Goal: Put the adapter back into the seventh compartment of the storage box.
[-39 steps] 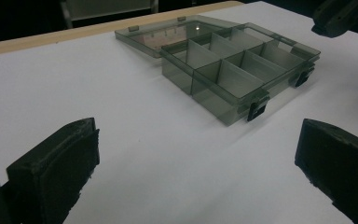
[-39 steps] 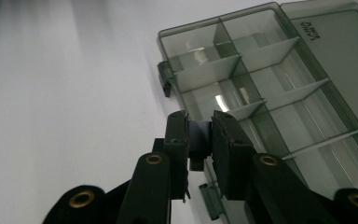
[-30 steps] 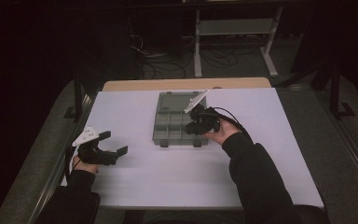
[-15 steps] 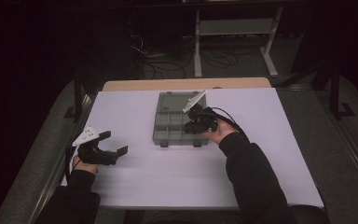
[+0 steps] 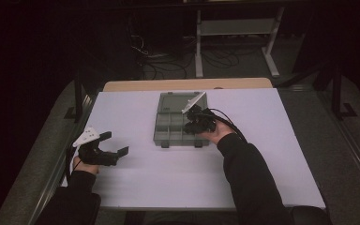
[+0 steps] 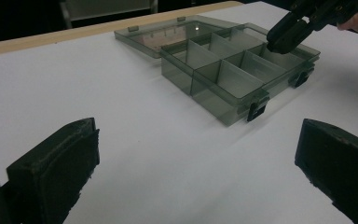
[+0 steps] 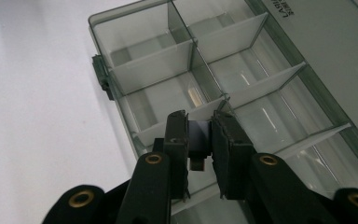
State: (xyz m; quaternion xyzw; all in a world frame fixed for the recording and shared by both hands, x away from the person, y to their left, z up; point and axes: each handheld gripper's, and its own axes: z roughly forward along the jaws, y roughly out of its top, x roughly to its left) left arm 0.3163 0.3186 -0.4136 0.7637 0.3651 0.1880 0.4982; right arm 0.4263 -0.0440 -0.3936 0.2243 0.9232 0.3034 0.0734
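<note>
A white sheet (image 5: 272,154) covers the bench, whose bare wooden edge (image 5: 136,86) shows along the far side. Beyond it, on the dark floor, lie tangled cables (image 5: 164,63) beside a white metal stand (image 5: 236,28) with two legs and a low shelf.

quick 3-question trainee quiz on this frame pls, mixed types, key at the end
1. True or false: the left gripper rests on the table with its jaws wide apart.
2. What does the right gripper pinch between its pads? A) a cable B) a small dark block C) nothing
3. How does the lid of the compartment box lie?

Key:
1. True.
2. B. The small dark block sits between the pads, above the box's compartments.
3. Swung fully open, lying flat on the table behind the box.
</note>
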